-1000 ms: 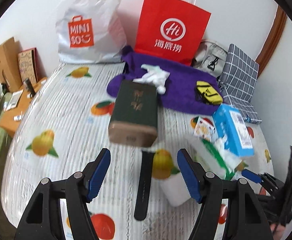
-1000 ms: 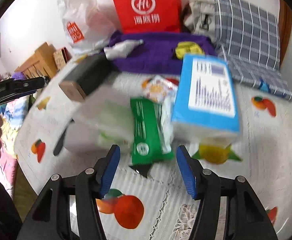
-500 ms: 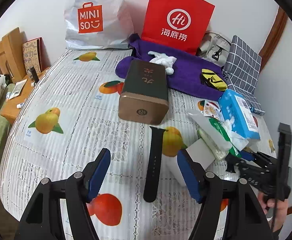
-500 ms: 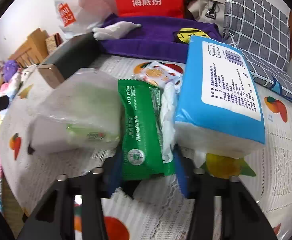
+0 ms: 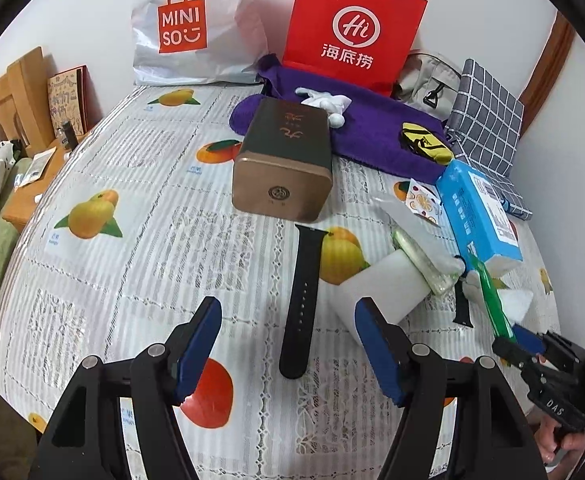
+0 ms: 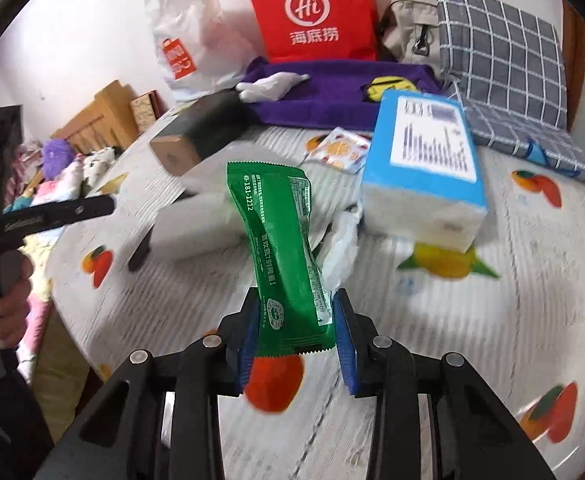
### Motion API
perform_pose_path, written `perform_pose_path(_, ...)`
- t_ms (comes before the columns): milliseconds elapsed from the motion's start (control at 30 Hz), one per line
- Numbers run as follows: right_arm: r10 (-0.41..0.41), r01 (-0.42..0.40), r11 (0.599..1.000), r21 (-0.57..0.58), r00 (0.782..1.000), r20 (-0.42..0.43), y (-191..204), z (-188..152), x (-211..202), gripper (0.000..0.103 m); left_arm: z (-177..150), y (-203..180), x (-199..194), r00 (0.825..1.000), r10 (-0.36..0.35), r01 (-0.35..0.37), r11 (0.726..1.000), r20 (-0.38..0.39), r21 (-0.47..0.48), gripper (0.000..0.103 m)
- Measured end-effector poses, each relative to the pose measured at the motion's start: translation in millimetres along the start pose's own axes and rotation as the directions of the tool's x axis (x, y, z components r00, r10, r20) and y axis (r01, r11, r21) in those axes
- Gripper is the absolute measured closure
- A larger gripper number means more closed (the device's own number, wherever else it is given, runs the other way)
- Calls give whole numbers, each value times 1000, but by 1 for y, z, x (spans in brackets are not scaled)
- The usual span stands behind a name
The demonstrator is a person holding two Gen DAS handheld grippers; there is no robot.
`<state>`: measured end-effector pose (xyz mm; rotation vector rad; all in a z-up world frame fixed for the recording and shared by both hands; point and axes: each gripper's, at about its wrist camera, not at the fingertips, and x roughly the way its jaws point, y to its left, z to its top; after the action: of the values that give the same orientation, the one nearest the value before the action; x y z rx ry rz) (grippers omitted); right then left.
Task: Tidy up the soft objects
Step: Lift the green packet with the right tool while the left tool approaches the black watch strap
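Right gripper [image 6: 296,320]: clenched on the near end of the green packet [image 6: 280,248], its jaws having just closed on it; packet lifted off the bed [image 6: 472,320].
Left gripper [image 5: 288,344]: released, jaws apart, nothing held.
Ahead of left gripper: black strap [image 5: 302,300] on the bed.
Beyond the packet, to the right: blue tissue pack [image 6: 424,168].

A red paper bag [image 5: 354,26] and a white Miniso bag [image 5: 188,24] stand against the wall; a black watch strap [image 5: 302,300] lies before a gold-ended box [image 5: 286,164].

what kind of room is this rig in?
Most likely a home bedroom: a bed covered with a fruit-print sheet, a wooden headboard at one end, and a checked pillow by the wall.
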<state>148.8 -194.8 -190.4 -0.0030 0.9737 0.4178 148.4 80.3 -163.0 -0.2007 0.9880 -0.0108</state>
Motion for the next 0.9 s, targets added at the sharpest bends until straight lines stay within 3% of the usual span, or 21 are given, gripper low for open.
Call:
perform_pose_path(133, -92, 92, 996, 4, 995, -28, -15, -22, -1, 67, -6, 0, 0, 1000, 3, -3, 1000, -2, 4, 36)
perform_pose_path(167, -93, 94, 995, 15, 995, -32, -20, -26, -1, 66, -7, 0, 1, 1000, 4, -4, 1000, -4, 3, 36)
perform_pose_path(233, -80, 82, 996, 43, 996, -44, -28, -34, -4, 53, -9, 1, 3, 1000, 3, -3, 1000, -9, -3, 36)
perform_pose_path(500, -129, 129, 991, 27, 991, 25, -31, -46, -34, 46, -14, -3, 12, 1000, -2, 2, 1000, -28, 2, 36)
perform_pose_path(600, -158, 159, 987, -9, 986, 59, -28, -45, -44, 22, -15, -3, 14, 999, -4, 4, 1000, -32, 2, 36)
perform_pose_path(667, -177, 178, 984, -14, 981, 77, -28, -44, -47, 21, -15, -3, 16, 999, -6, 6, 1000, -35, 2, 36)
perform_pose_path(800, -88, 91, 996, -23, 990, 111, -23, -43, -48, 23, -15, -5, 20, 999, -9, 9, 1000, -42, 3, 36)
perform_pose_path(900, -67, 75, 994, -75, 993, 102, -10, -42, -36, 33, -16, -8, 24, 999, -13, 14, 1000, -50, 13, 36)
